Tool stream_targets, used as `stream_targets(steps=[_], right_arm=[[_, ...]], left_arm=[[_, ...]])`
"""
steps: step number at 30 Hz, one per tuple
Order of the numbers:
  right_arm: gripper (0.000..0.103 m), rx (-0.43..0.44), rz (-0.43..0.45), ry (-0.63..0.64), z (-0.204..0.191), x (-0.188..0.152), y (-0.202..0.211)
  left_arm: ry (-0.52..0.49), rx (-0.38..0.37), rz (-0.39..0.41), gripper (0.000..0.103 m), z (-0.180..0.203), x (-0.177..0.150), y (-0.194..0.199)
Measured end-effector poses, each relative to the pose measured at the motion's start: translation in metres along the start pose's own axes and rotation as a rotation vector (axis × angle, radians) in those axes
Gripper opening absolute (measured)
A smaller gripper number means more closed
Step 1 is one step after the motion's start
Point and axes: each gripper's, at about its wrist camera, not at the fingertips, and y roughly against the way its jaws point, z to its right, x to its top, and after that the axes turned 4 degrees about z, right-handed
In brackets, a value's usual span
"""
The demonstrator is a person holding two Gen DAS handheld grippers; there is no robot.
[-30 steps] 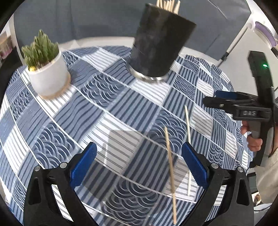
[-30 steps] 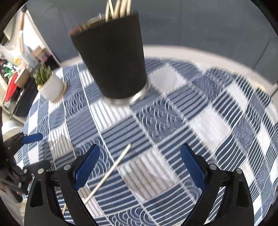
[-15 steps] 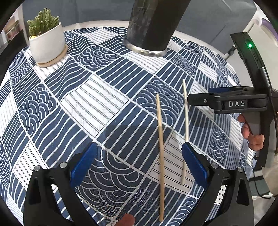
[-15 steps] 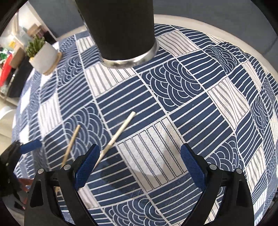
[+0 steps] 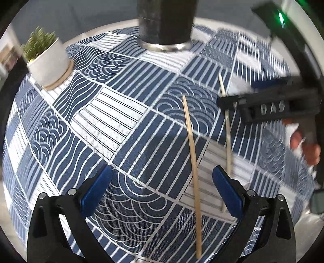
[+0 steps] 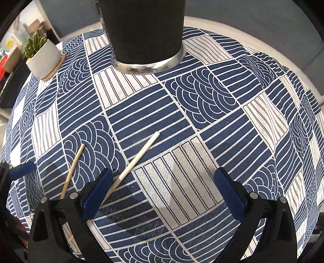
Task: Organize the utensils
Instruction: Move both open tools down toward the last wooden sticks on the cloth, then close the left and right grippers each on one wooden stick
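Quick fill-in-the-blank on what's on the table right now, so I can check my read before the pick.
1. The loose chopsticks lying on the patterned tablecloth number ____.
2. The jaws of the right gripper stand ____.
3. The black holder has a base ring coloured ____.
4. The white pot holds a small green ____.

Missing words: two; open; silver; plant

Grey sofa (image 6: 253,12) behind patterned table (image 6: 202,101)

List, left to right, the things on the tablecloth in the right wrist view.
Potted plant → tan chopstick → white chopstick. The black holder stands behind, overlapping the white chopstick's span, so it has no clear slot.
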Motion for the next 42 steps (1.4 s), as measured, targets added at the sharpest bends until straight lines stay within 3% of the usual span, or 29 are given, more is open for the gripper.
stream_targets(steps=[15,19,20,21,22,26,28,29,31,37,42], right_arm=[[0.096,0.006,-0.02,0.017,0.003,0.002,-0.002],[0.094,-0.01,-0.032,-0.017,0.007,-0.003,-0.001],[0.088,-0.014,-0.027,-0.024,0.009,-0.005,0.001],[0.084,-0.016,-0.021,-0.031,0.01,-0.006,0.004],[0.069,-0.018,-0.012,-0.035,0.011,-0.007,0.008],[0.02,-0.014,-0.004,-0.033,0.014,-0.012,0.016],[0.009,-0.015,0.002,-0.026,0.015,-0.016,0.017],[0.007,-0.016,0.01,-0.022,0.016,-0.018,0.018],[0.006,-0.015,0.044,-0.034,0.021,-0.024,0.019],[0.005,-0.028,0.073,-0.066,0.046,-0.034,0.027],[0.005,-0.027,0.096,-0.05,0.058,-0.02,0.049]], left_arm=[[0.028,0.031,-0.014,0.099,0.002,0.0,0.0],[0.048,0.04,-0.013,0.099,0.001,0.0,0.0],[0.054,0.044,-0.016,0.098,0.0,0.0,-0.001],[0.056,0.047,-0.014,0.094,-0.001,0.001,0.0],[0.06,0.047,-0.01,0.09,-0.003,0.002,0.001],[0.079,0.053,0.015,0.047,-0.016,0.006,0.01],[0.071,0.049,0.015,0.029,-0.023,0.006,0.012],[0.064,0.038,0.016,0.017,-0.027,0.006,0.013],[0.07,0.013,0.014,0.008,-0.035,0.005,0.013],[0.147,-0.037,0.004,0.005,-0.053,-0.002,0.017],[0.28,-0.104,-0.036,0.005,-0.066,-0.005,0.018]])
